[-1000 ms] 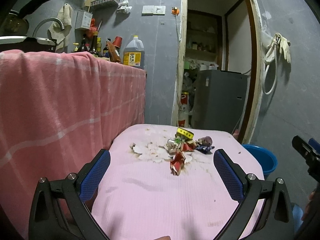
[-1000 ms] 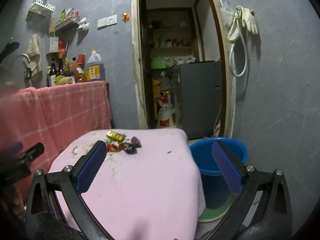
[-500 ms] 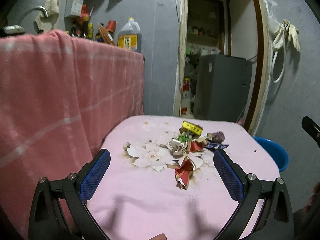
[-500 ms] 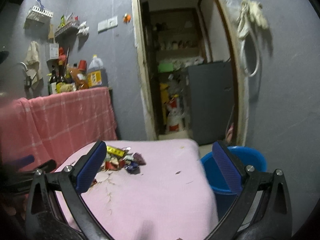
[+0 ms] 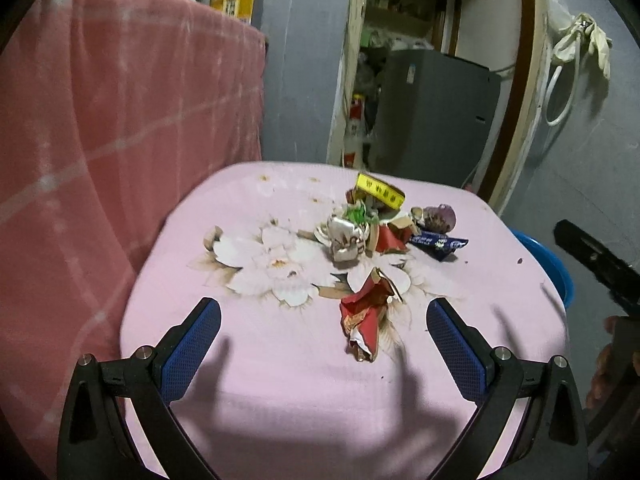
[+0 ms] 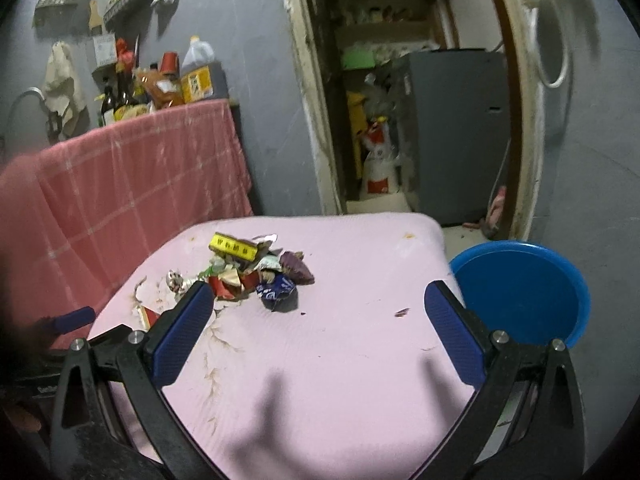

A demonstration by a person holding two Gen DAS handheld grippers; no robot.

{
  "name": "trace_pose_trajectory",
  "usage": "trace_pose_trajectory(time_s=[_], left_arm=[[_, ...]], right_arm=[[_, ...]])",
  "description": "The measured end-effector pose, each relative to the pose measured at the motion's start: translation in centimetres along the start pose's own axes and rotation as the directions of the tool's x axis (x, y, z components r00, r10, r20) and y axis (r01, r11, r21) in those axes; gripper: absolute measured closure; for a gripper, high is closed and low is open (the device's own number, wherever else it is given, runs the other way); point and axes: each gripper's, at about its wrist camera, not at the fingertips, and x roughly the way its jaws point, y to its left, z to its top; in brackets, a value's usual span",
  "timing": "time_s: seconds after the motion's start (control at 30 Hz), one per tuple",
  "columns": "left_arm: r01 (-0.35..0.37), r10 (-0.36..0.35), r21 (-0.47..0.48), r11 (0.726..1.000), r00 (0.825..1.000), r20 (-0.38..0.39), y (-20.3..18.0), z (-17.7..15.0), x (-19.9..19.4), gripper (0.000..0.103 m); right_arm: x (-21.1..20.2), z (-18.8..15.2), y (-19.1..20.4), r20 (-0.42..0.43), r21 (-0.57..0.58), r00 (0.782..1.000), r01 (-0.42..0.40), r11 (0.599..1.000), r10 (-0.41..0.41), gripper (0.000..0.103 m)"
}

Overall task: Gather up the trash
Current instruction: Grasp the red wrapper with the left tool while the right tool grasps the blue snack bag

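A pile of trash lies on a pink cloth-covered table (image 5: 280, 380): a red crumpled wrapper (image 5: 368, 316) nearest me, a silver foil wad (image 5: 346, 238), a yellow box (image 5: 380, 191), a blue wrapper (image 5: 438, 243) and a purple wad (image 5: 440, 218). My left gripper (image 5: 323, 332) is open above the table, the red wrapper between its fingers' line and just ahead. My right gripper (image 6: 318, 320) is open and empty over the table; the pile (image 6: 256, 272) lies ahead to its left. A blue bucket (image 6: 520, 292) stands right of the table.
A pink checked cloth (image 5: 120, 140) hangs over a counter at the left, with bottles (image 6: 160, 80) on it. A doorway with a grey appliance (image 5: 436, 120) is behind the table. The right gripper (image 5: 600, 264) shows at the right edge of the left wrist view.
Both grippers have moved forward and tilted down toward the table. The trash pile looks nearer and larger. Both stay open.
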Motion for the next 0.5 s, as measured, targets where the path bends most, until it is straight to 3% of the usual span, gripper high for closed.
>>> trace_pose_trajectory(time_s=[0.1,0.23,0.37,0.5], left_arm=[[0.024,-0.024,0.005,1.0,0.999,-0.028,0.0,0.2,0.7,0.014],[0.095,-0.092,0.029,0.995,0.992,-0.086,-0.2,0.2,1.9,0.034],[0.146,-0.142,0.017,0.989,0.977,-0.157,-0.1,0.3,3.3,0.058],[0.164,-0.163,-0.006,0.986,0.974,-0.159,0.4,0.7,3.5,0.069]], right_arm=[[1.7,0.1,0.3,-0.046,-0.02,0.998,-0.031,0.999,0.03,0.002],[4.2,0.0,0.5,-0.13,-0.035,0.99,-0.064,0.997,0.059,0.023],[5.8,-0.2,0.8,-0.181,-0.031,0.98,-0.095,0.995,0.088,0.027],[7.7,0.0,1.2,-0.235,-0.036,0.966,-0.116,0.993,0.105,0.029]])
